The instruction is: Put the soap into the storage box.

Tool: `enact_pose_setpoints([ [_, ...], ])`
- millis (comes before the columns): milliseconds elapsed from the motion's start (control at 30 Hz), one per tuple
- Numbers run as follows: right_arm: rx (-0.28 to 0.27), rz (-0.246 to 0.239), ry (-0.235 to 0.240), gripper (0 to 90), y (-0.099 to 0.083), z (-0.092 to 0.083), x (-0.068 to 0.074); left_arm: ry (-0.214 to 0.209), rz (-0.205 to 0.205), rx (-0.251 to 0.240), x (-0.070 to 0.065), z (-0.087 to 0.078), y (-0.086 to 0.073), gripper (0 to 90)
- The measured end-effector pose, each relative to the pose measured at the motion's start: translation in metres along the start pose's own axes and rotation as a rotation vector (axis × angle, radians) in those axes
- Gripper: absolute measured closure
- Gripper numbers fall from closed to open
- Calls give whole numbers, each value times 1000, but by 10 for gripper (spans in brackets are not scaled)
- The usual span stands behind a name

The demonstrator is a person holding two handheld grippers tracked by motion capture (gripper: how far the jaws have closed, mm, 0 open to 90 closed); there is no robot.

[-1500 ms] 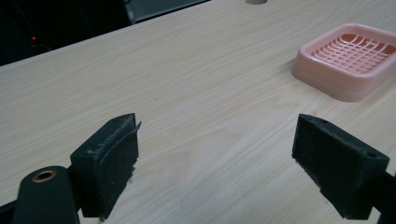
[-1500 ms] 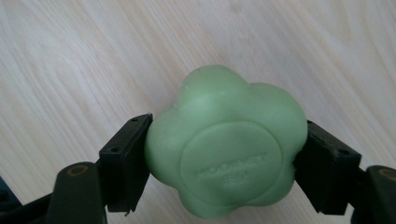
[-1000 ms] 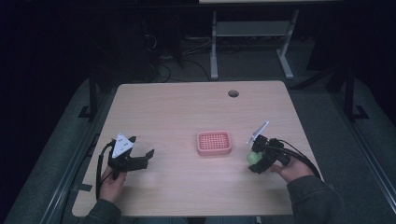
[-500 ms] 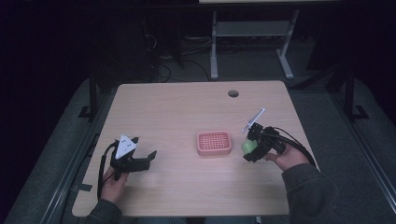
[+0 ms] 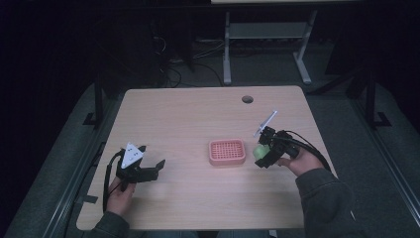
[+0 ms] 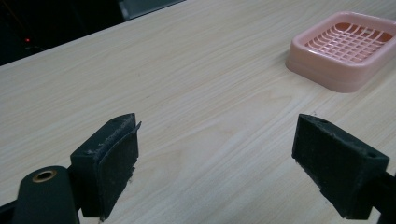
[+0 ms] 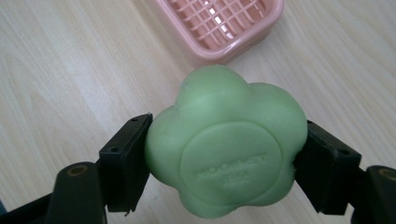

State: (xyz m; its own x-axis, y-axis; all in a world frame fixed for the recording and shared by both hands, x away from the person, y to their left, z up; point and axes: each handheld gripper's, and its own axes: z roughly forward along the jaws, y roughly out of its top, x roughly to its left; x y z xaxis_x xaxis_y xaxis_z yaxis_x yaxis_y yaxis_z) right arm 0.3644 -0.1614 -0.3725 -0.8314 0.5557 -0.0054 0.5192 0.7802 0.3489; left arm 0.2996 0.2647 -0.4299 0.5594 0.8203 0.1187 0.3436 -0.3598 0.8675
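My right gripper (image 7: 224, 158) clamps the green flower-shaped soap (image 7: 226, 144) beside the pink soap dish (image 5: 227, 151); I should centre it before lowering. Left gripper (image 6: 229, 168) waits open.

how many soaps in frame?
1. The green flower-shaped soap is clamped in the right gripper, held just right of the empty pink soap dish. None elsewhere on the table.

The green flower-shaped soap (image 7: 226, 144) bears embossed lettering in its round centre, too faint to read.
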Motion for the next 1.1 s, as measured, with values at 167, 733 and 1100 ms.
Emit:
enact_pose_setpoints([
  [167,11,-12,-5,260,8,-1,1,0,-3,-6,-1,-1,0,143],
  [733,31,-28,20,260,46,8,-9,-3,4,-7,0,-1,1,143],
  [1100,51,-39,27,260,63,24,-9,-5,3,-14,0,-1,2,143],
])
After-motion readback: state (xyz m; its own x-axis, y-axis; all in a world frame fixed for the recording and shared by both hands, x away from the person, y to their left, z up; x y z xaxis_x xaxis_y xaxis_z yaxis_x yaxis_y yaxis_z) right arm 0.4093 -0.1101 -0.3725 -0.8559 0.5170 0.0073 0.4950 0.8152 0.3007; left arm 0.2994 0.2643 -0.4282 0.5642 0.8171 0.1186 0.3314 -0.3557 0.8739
